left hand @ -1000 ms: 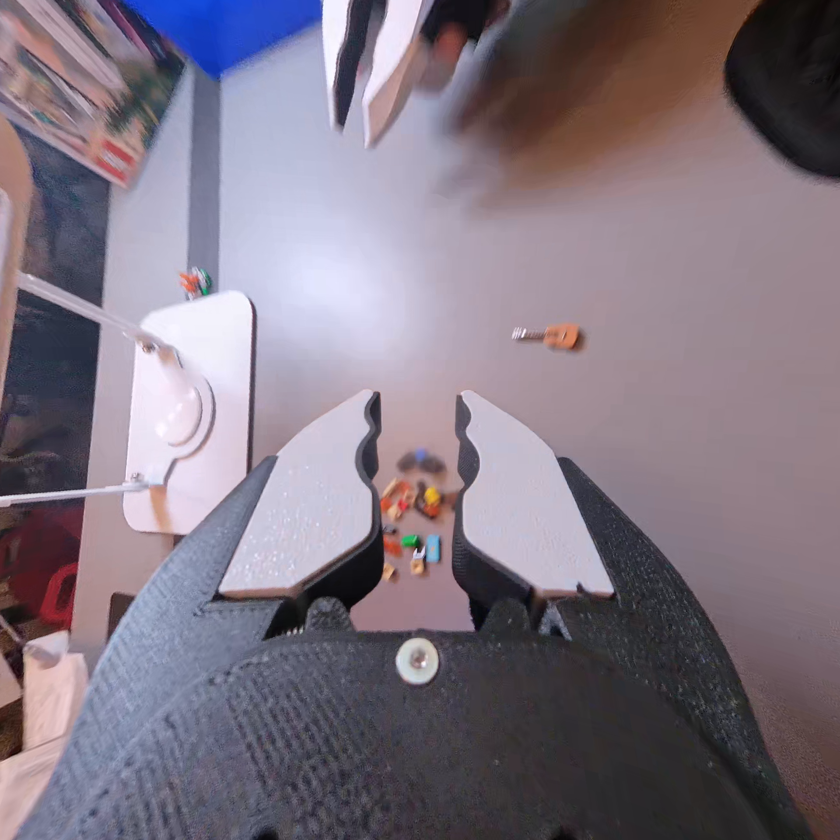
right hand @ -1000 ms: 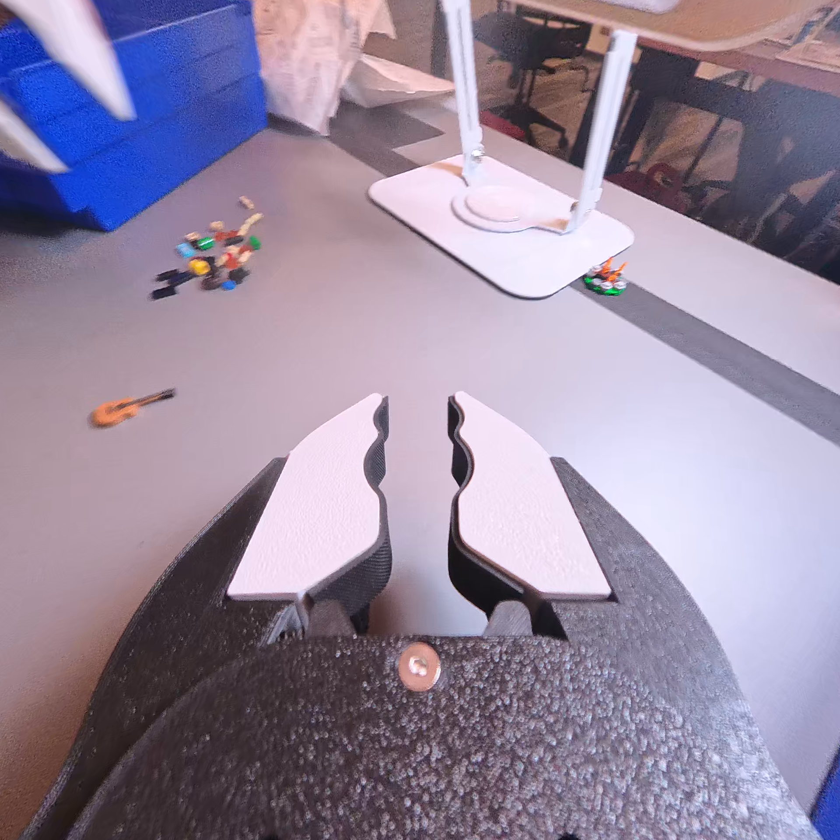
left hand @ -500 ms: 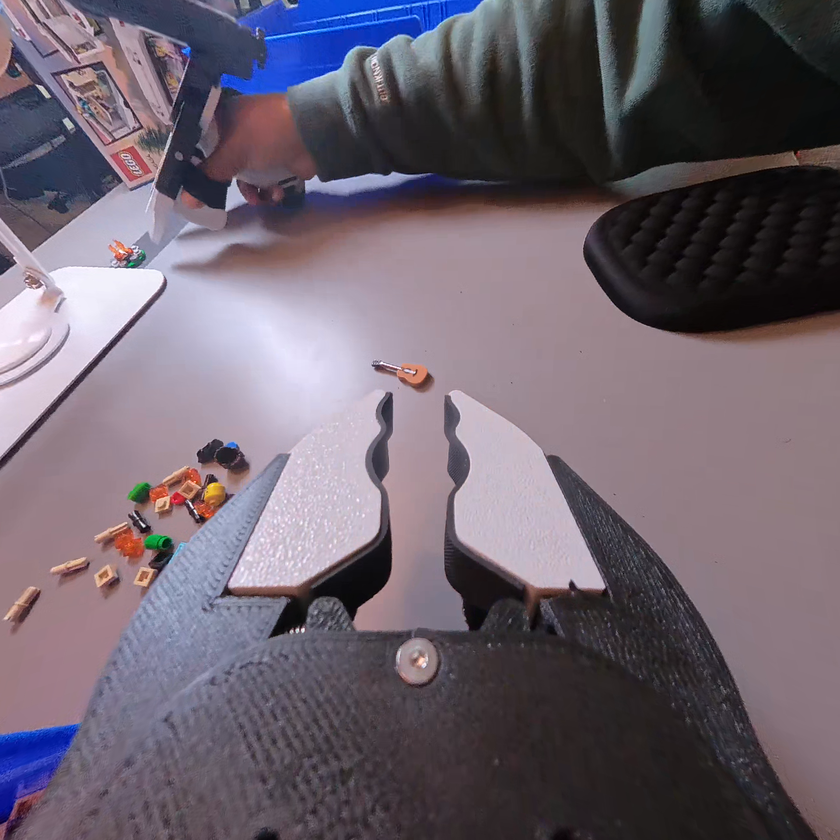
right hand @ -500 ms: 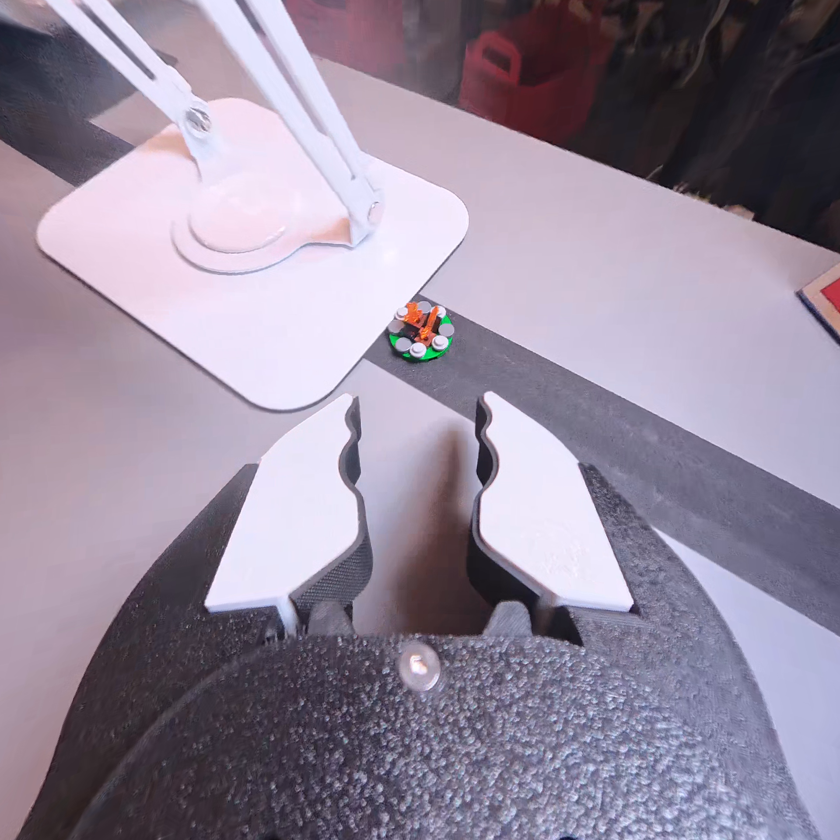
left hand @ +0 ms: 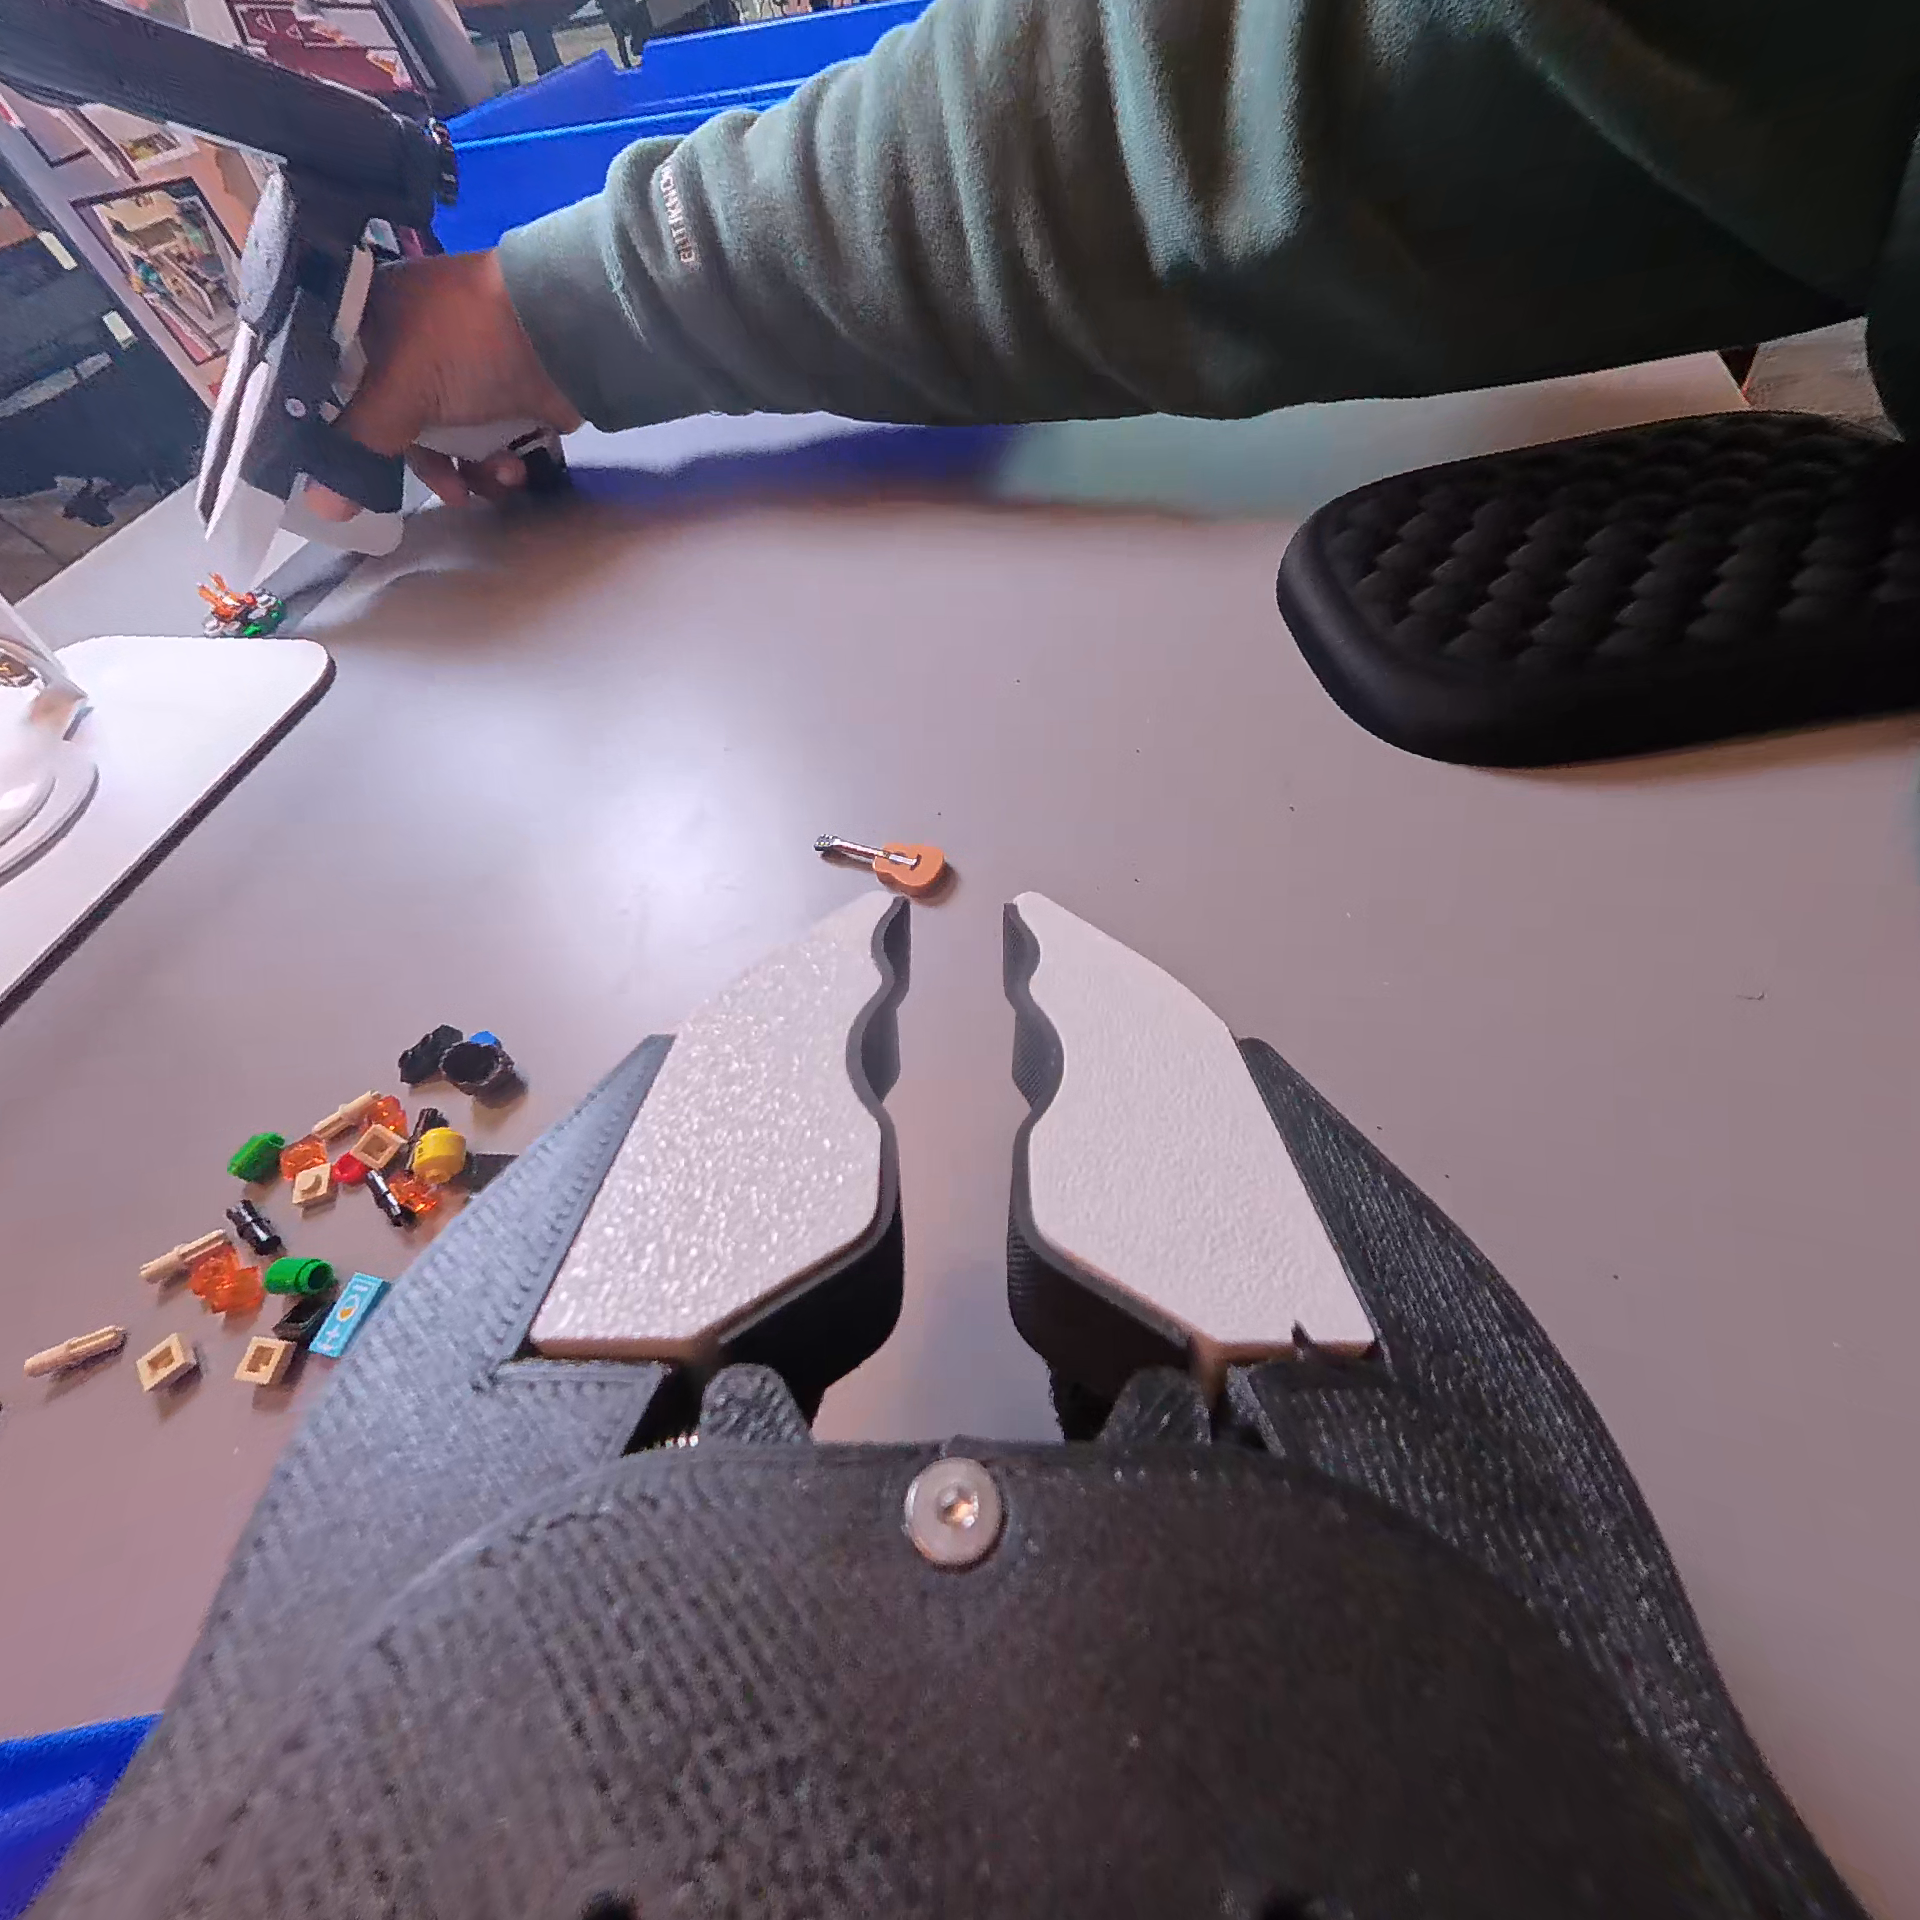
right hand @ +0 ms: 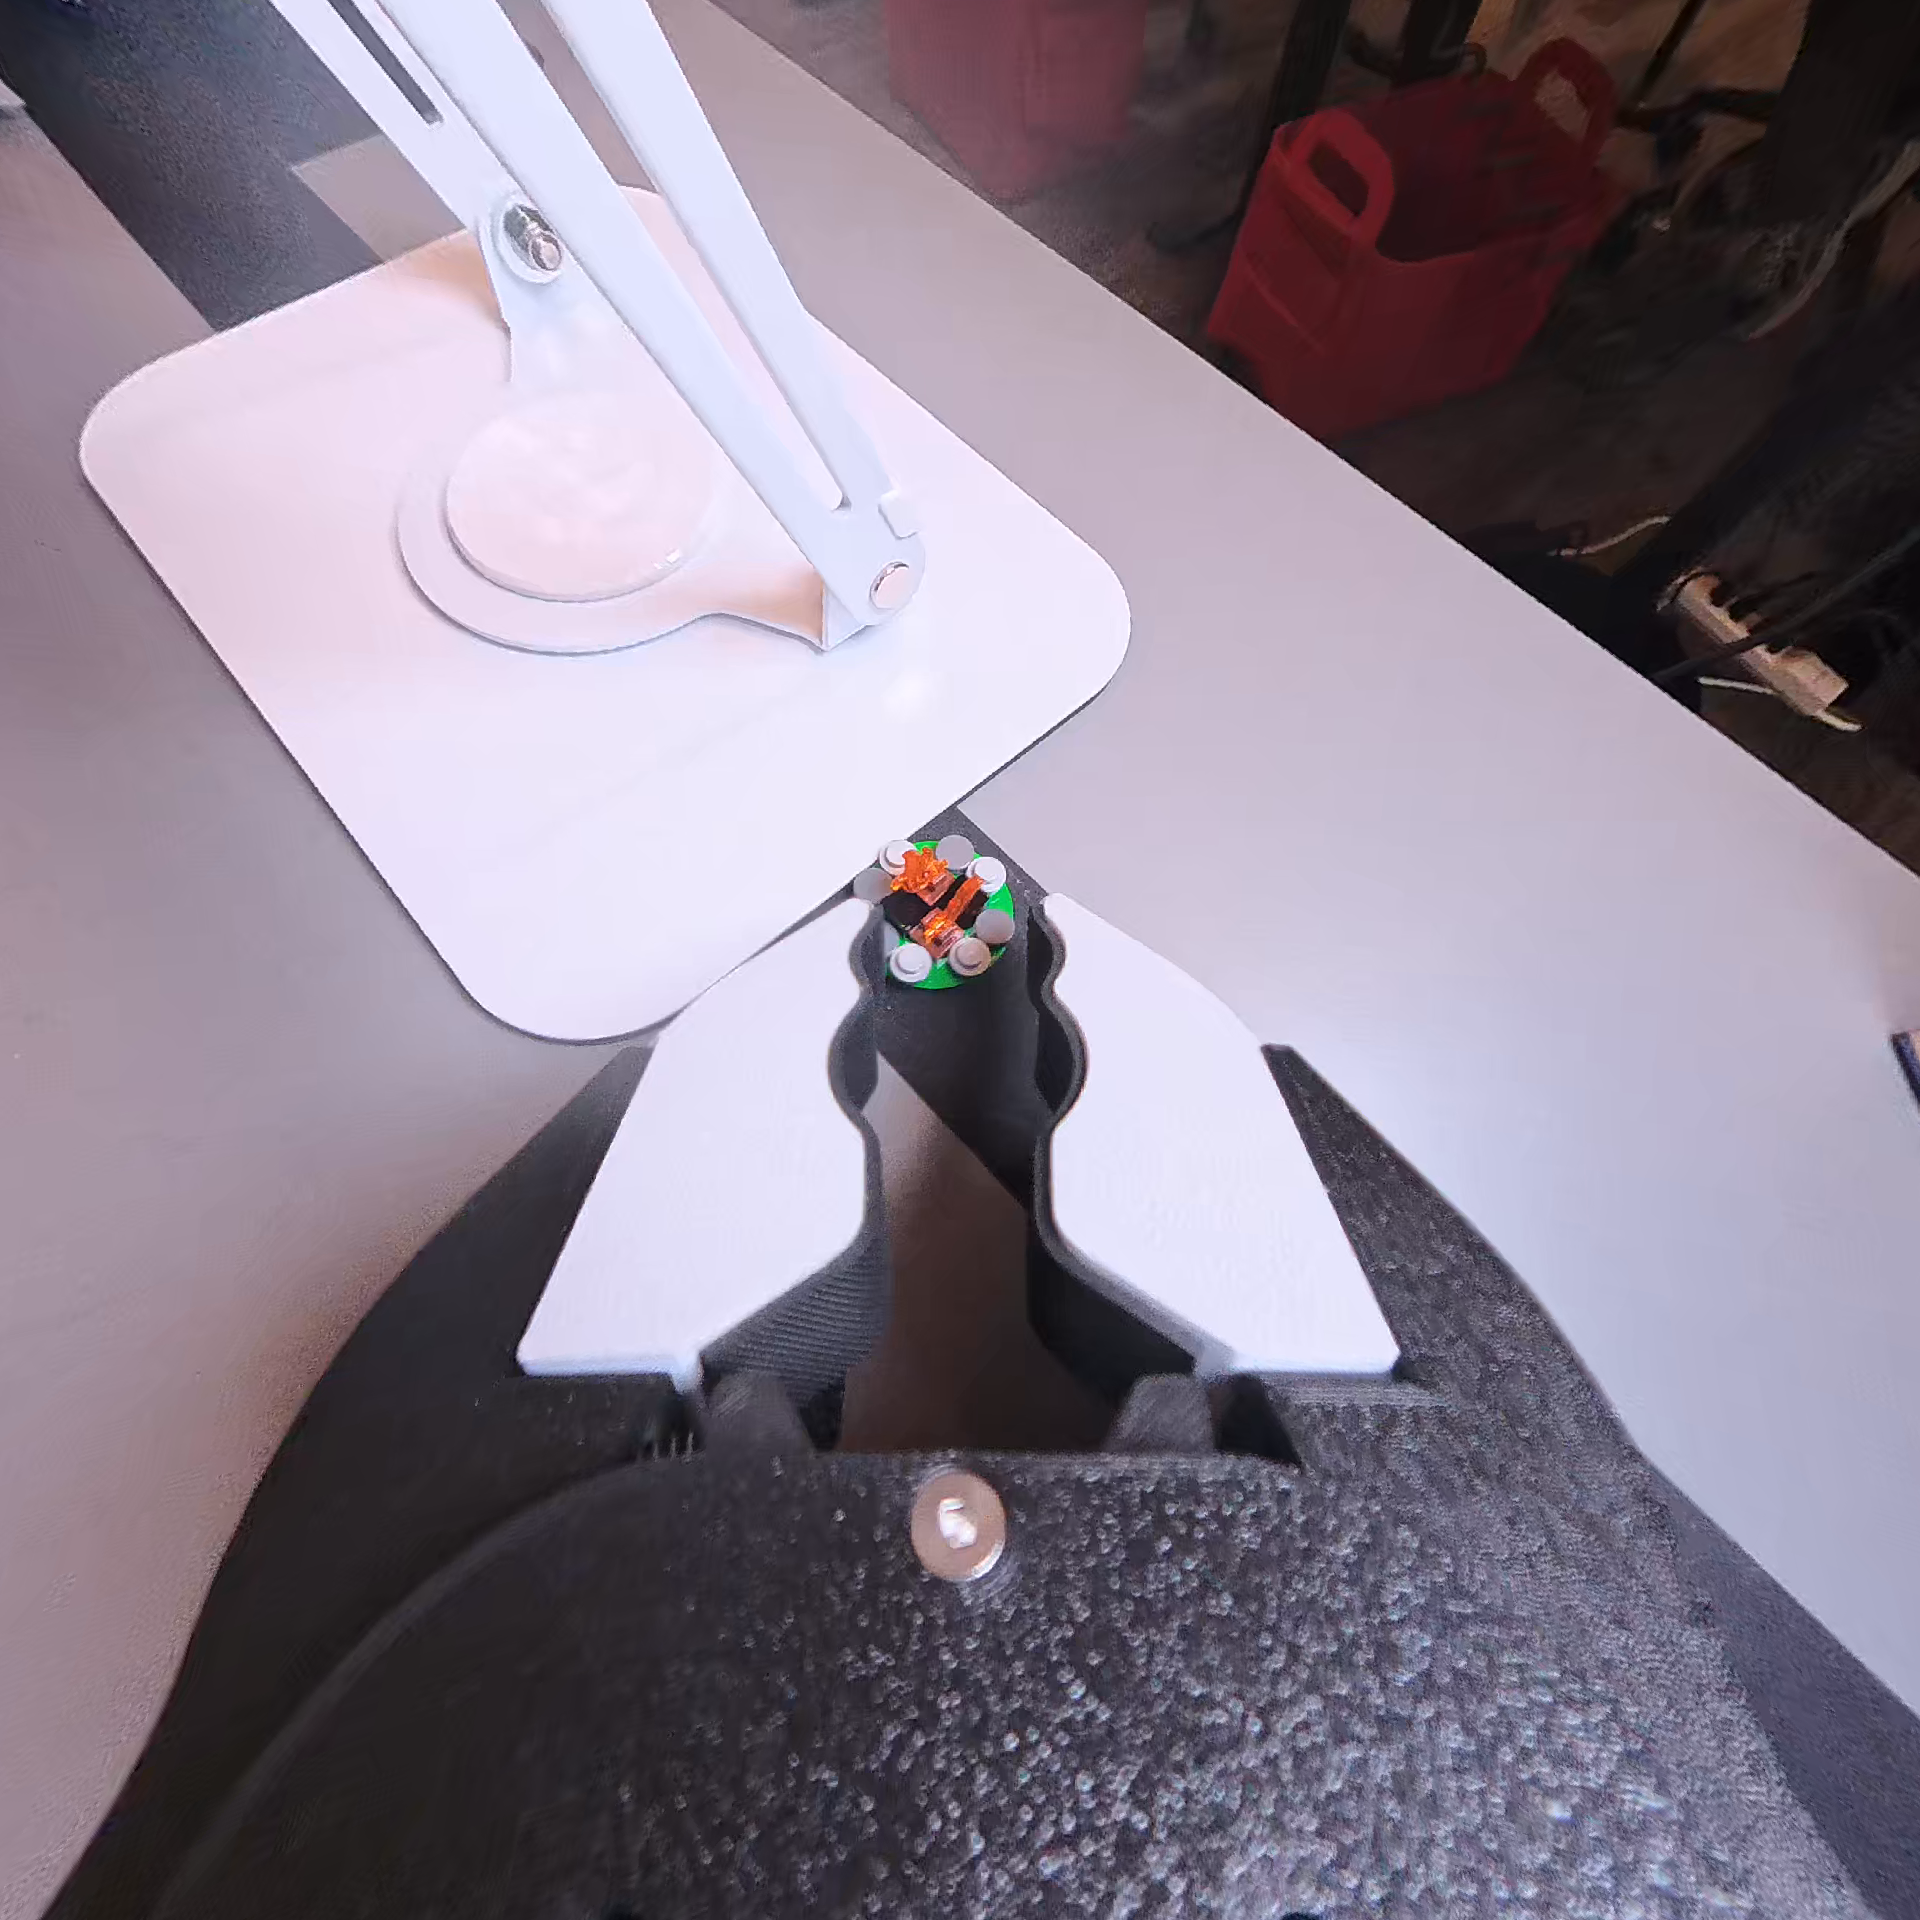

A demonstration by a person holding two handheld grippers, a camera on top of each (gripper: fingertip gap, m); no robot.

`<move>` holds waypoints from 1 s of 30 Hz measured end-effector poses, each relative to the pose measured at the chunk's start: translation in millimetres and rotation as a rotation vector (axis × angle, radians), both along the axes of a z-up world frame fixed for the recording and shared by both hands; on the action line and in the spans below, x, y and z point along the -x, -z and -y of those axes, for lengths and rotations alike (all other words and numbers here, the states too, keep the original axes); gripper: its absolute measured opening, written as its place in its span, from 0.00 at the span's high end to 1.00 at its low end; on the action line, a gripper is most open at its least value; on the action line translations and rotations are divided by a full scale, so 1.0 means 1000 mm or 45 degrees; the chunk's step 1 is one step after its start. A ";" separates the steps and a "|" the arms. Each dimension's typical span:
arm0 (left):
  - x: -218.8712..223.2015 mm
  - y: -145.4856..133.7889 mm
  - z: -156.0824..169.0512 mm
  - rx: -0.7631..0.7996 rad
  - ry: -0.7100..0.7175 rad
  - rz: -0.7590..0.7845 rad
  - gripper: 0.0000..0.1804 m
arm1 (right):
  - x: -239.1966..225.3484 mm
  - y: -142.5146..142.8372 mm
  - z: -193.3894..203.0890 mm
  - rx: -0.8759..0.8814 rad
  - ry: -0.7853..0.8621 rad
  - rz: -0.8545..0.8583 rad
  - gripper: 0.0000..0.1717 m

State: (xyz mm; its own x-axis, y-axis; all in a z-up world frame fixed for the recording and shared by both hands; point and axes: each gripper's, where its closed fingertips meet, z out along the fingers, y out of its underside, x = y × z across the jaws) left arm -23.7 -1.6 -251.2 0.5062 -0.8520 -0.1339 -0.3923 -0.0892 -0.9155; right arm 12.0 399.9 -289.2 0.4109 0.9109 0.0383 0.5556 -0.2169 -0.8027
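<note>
My left gripper (left hand: 956,914) is open and empty, low over the grey table (left hand: 1351,1039). A tiny orange toy guitar (left hand: 894,862) lies just past its left fingertip, untouched. Several small loose bricks (left hand: 312,1195) lie to its left. My right gripper (right hand: 958,909) is open over a round green plate with orange flame pieces and grey studs (right hand: 935,920), which shows between its tips on a dark strip. In the left wrist view the right gripper (left hand: 234,540), held by a hand, has its tips just above that build (left hand: 241,613).
A white lamp base (right hand: 520,675) with slanting arms stands right beside the green build; it also shows in the left wrist view (left hand: 156,727). A black padded rest (left hand: 1621,582) lies at the right. A green sleeve (left hand: 1039,208) crosses the back. Blue bins (left hand: 623,125) stand behind. Left tips to right tips: about 40 cm. The tiny orange toy guitar (left hand: 894,862) is about 8 cm from my left fingertips and 35 cm from my right.
The left gripper swung from above the brick pile down towards the guitar, its jaws narrowing. The right gripper travelled to the green build by the lamp base, opened wider, then narrowed around it.
</note>
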 end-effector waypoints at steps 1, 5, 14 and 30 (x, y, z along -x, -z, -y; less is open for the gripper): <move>0.000 0.001 0.000 0.003 0.002 -0.001 0.91 | 0.000 0.000 -0.002 -0.020 -0.010 0.004 0.85; -0.001 0.003 0.000 -0.003 0.011 -0.018 0.91 | 0.003 -0.002 -0.002 -0.045 -0.112 -0.007 0.88; 0.000 0.004 -0.001 -0.013 0.005 -0.032 0.93 | -0.002 0.002 -0.001 -0.065 -0.175 0.045 1.00; -0.005 0.006 0.005 -0.032 0.047 -0.050 0.93 | -0.010 0.007 0.033 -0.269 -0.340 0.300 0.65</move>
